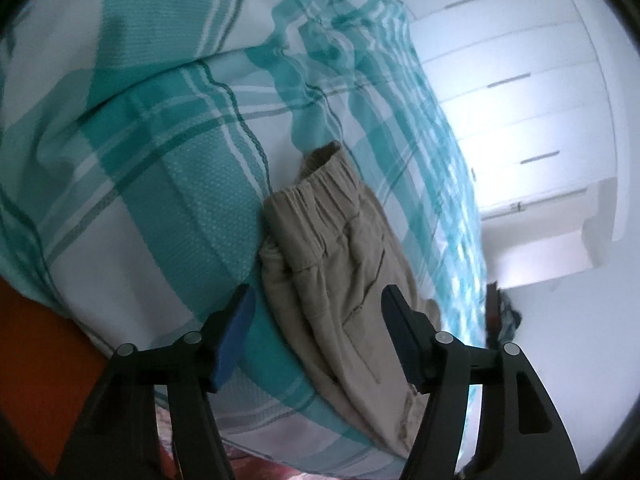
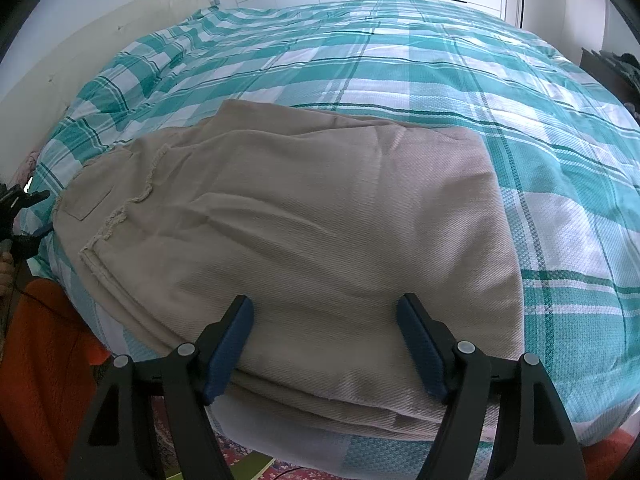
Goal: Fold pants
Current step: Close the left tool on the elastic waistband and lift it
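Beige pants (image 2: 304, 216) lie folded on a bed with a teal and white plaid cover (image 2: 500, 92), near its front edge. My right gripper (image 2: 325, 308) is open and empty, its jaws hovering over the near folded edge. In the left wrist view the pants (image 1: 340, 264) show their elastic waistband end, seen from the side with the view tilted. My left gripper (image 1: 318, 300) is open and empty, just short of the waistband end. It also shows at the far left of the right wrist view (image 2: 20, 208).
White wardrobe doors (image 1: 512, 92) stand beyond the bed. An orange fabric (image 2: 44, 360) lies at the bed's front left. A cream headboard (image 2: 80, 40) is at the back left. A patterned rug (image 2: 248, 460) lies below the bed edge. Dark furniture (image 2: 612, 68) stands at the right.
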The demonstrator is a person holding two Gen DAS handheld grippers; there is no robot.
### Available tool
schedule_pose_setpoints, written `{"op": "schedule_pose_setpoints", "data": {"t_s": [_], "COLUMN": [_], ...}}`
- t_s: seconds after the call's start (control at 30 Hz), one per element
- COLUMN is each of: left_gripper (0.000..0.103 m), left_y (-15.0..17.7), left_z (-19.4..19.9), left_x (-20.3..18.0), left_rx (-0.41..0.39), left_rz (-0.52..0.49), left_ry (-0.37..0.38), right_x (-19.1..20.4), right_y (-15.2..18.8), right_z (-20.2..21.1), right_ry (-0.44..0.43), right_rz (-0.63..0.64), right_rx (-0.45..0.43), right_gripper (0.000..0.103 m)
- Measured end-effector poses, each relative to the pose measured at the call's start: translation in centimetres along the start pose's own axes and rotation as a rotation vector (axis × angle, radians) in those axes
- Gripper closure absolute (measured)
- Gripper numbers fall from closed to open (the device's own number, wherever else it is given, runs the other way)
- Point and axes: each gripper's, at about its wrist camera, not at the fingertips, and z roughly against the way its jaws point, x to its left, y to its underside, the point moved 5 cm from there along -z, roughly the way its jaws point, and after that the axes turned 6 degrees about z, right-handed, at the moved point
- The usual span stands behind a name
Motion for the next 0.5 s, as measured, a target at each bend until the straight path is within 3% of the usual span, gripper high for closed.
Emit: {"op": "schedule_pose_setpoints", "data": {"t_s": [0.33, 0.4, 0.47, 0.5], "left_gripper": [0.037, 0.048, 0.079, 0.081], "left_y": [-0.6, -0.8, -0.8, -0.8], "left_z": [-3.3, -3.7, -3.0, -2.4], "left_x": [-0.2, 0.5, 0.6, 0.4], "left_rx": [-0.003, 0.002, -0.020, -0.025], "left_rz": [0.021, 0.062, 0.061, 0.051], "left_ry": [0.045, 0.049, 0.032, 0.048], "right_x": [0.1, 0.1, 0.2, 0.2], "right_y": [0.0, 0.0, 0.0, 0.0], "right_z": [0.0, 0.0, 0.0, 0.0], "right_ry": [-0.002, -0.001, -0.001, -0.001], "right_rz": [0.003, 0.004, 0.004, 0.003], "right_rx": [-0.003, -0.004, -0.005, -0.005], "right_gripper": [0.028, 0.028, 0.028, 0.028]}}
